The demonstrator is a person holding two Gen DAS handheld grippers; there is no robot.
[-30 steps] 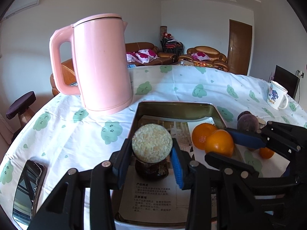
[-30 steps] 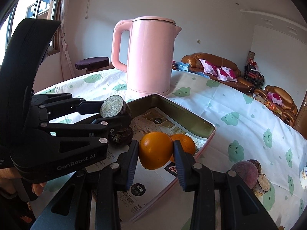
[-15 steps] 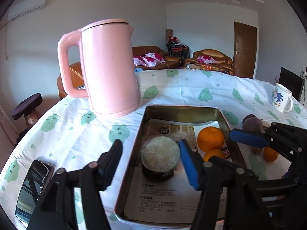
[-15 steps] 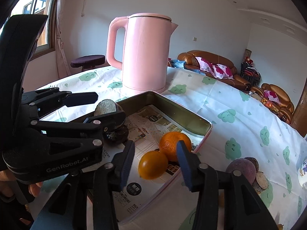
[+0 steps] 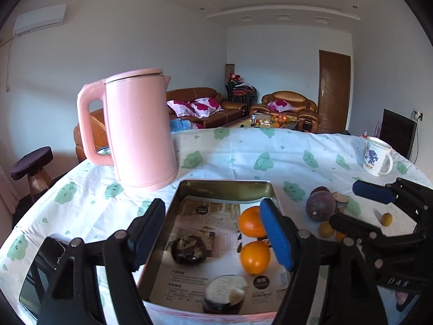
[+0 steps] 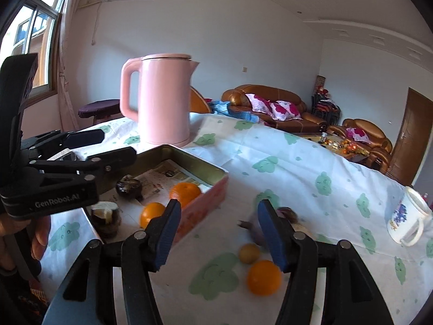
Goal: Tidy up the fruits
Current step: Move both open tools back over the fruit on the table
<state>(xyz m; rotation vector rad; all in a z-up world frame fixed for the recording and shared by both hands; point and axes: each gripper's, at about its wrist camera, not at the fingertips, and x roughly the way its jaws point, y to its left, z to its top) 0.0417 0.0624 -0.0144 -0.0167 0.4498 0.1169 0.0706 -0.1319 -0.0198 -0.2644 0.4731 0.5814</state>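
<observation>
**Spreading both claws over the fruit tin**

Hanging above the near end of the tin (image 5: 224, 187), the left claw (image 5: 213, 237) tilts downward with its jaws opening and nothing between the blue pads. Below it, on the newspaper lining, lie a dark round fruit (image 5: 188, 249), a cut fruit with a pale face (image 5: 225, 293) at the near rim, and two oranges (image 5: 254, 256) one behind the other.

The right claw (image 6: 219, 234) also points downward, off the tin's right side over the bench (image 6: 311, 168). Its jaws are opening and grip nothing. On the cloth under it sit a loose orange (image 6: 263, 277), a small yellowish fruit (image 6: 249, 253) and a blurred purple fruit (image 6: 286, 214) partly hidden by the right finger.

A person's hand (image 6: 40, 230) wraps the left claw's handle at the picture's left edge. A pink kettle (image 5: 138, 132) stands upright just behind the tin; a mug (image 6: 408, 219) sits well apart to the right.
</observation>
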